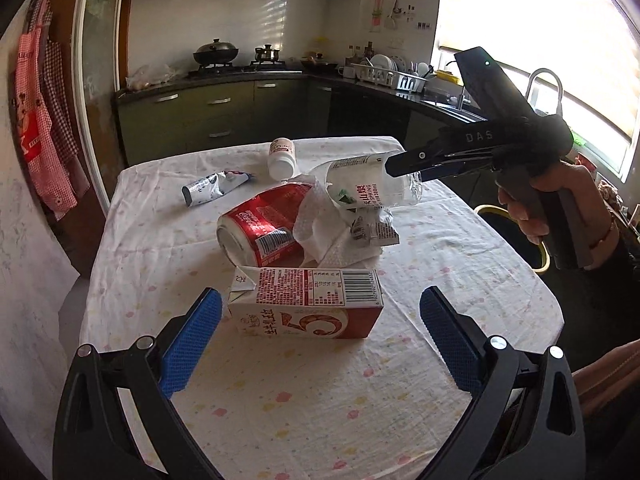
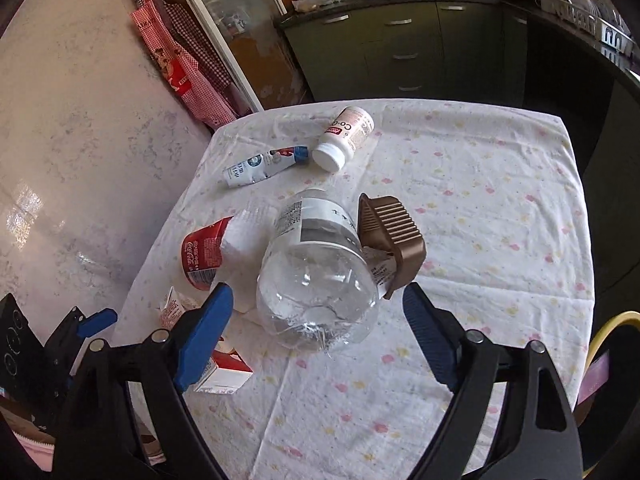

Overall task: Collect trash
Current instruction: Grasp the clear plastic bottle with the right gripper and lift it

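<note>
Trash lies on a table under a flowered cloth (image 1: 320,400). My left gripper (image 1: 320,300) is open, and a red-and-white drink carton (image 1: 304,304) lies on its side between the fingertips, clear of both pads. A clear plastic bottle (image 2: 316,300) rests tilted on white tissue (image 2: 244,240). Its base faces my right gripper (image 2: 316,296), which is open with a gap at each pad. Seen side-on in the left wrist view, the right gripper (image 1: 390,164) is held by a hand at the bottle (image 1: 368,188). A crushed red cola can (image 1: 260,224) lies behind the carton.
A white pill bottle (image 1: 282,156) and a squeezed tube (image 1: 216,188) lie farther back. A brown ridged plastic piece (image 2: 392,240) and a crumpled wrapper (image 1: 372,232) sit by the bottle. A dark bin with a yellow rim (image 1: 540,256) stands off the table's right edge.
</note>
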Tool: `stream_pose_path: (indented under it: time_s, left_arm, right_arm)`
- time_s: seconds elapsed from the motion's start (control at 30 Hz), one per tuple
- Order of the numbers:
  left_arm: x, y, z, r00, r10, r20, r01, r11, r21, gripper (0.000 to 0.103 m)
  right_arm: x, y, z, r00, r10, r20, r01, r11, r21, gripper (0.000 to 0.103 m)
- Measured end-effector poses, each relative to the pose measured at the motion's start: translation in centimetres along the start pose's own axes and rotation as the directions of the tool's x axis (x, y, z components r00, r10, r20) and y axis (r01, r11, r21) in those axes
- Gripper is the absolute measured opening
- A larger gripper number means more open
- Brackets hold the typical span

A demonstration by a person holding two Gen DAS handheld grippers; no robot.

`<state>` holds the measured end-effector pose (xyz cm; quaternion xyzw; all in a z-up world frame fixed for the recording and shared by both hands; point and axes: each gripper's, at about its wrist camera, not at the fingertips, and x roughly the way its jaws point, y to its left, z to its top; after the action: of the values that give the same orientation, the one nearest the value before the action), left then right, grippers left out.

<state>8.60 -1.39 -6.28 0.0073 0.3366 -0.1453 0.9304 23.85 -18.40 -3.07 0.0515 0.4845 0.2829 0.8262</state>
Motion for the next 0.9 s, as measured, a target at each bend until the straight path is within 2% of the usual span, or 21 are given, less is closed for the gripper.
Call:
stream_pose_path:
  time_s: [0.3,0.33,0.37,0.4,0.9]
  left_arm:
    - [1.0,0.7,-0.5,1.0,-0.006,-0.015,0.006,1.0,-0.024,0.098]
    - [1.0,0.8,-0.5,1.0,-0.008,-0.016,0.007,1.0,-0.026,0.098]
    - [1.1,0.8,-0.6,1.0,-0.008,-0.017,0.007,1.0,-0.027,0.098]
    - [1.1,0.8,-0.6,1.0,-0.007,-0.018,0.006,1.0,-0.028,0.098]
    - [1.2,0.3,-0.8,1.0,0.0,-0.02,0.0,1.0,-0.016,0.098]
  right_arm:
    - [2.7,0.1,0.3,1.0,0.013,-0.023,-0.012,0.999,0.037,0.079]
    - [2.8,0.0,0.3,1.0,0.017,-0.021,-0.016,0.999,0.043,0.074]
    - [2.9,-0.1,0.4,1.0,0.018,-0.02,-0.017,0.999,0.048,0.065]
    - [3.1,-0.1,0.4,1.0,0.015,-0.022,-0.014,0.999,0.048,0.062]
    - [-0.5,1.5,0.1,0.998,0.013,0.068,-0.014,1.0,0.01,0.061]
